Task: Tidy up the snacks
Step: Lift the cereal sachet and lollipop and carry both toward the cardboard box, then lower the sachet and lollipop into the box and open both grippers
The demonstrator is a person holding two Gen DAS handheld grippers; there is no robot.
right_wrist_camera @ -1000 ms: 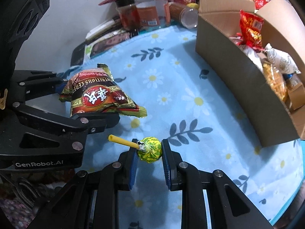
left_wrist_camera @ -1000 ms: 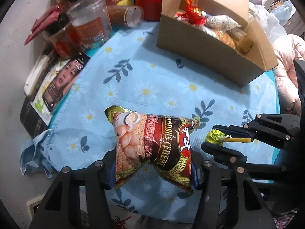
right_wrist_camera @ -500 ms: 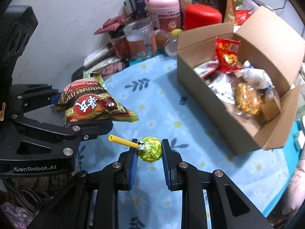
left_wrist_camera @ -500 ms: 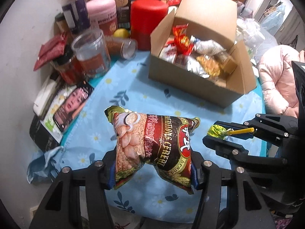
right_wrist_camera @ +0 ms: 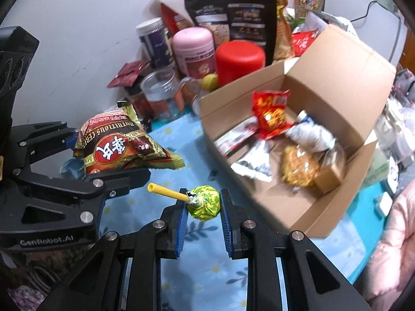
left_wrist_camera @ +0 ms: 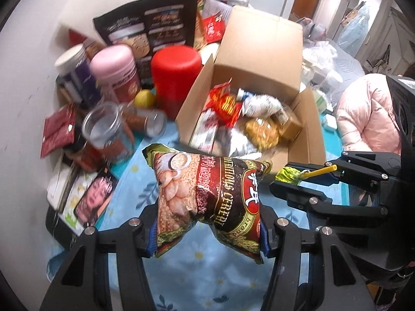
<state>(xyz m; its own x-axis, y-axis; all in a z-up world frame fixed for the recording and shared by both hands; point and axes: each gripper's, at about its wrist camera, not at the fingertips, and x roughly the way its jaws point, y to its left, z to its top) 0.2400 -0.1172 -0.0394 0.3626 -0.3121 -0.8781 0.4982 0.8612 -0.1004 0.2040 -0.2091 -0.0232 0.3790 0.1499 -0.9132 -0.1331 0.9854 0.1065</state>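
Note:
My left gripper (left_wrist_camera: 208, 229) is shut on a brown and gold cereal packet (left_wrist_camera: 207, 194) and holds it in the air above the blue flowered cloth; the packet also shows in the right wrist view (right_wrist_camera: 119, 143). My right gripper (right_wrist_camera: 203, 207) is shut on a green-wrapped lollipop (right_wrist_camera: 205, 203) with a yellow stick, also seen in the left wrist view (left_wrist_camera: 291, 175). An open cardboard box (right_wrist_camera: 262, 212) with several snack packs inside stands ahead and to the right, and it also shows in the left wrist view (left_wrist_camera: 308, 134).
Jars, a red canister (left_wrist_camera: 176, 75), a pink tub (left_wrist_camera: 116, 72) and packets crowd the back left by the wall. A clear jar (left_wrist_camera: 106, 129) and flat packs (left_wrist_camera: 85, 197) lie at the cloth's left edge. A pink jacket (left_wrist_camera: 368, 114) is at the right.
Both grippers have risen with their loads held. The table and the box now sit lower and farther, and the box's inside shows more fully.

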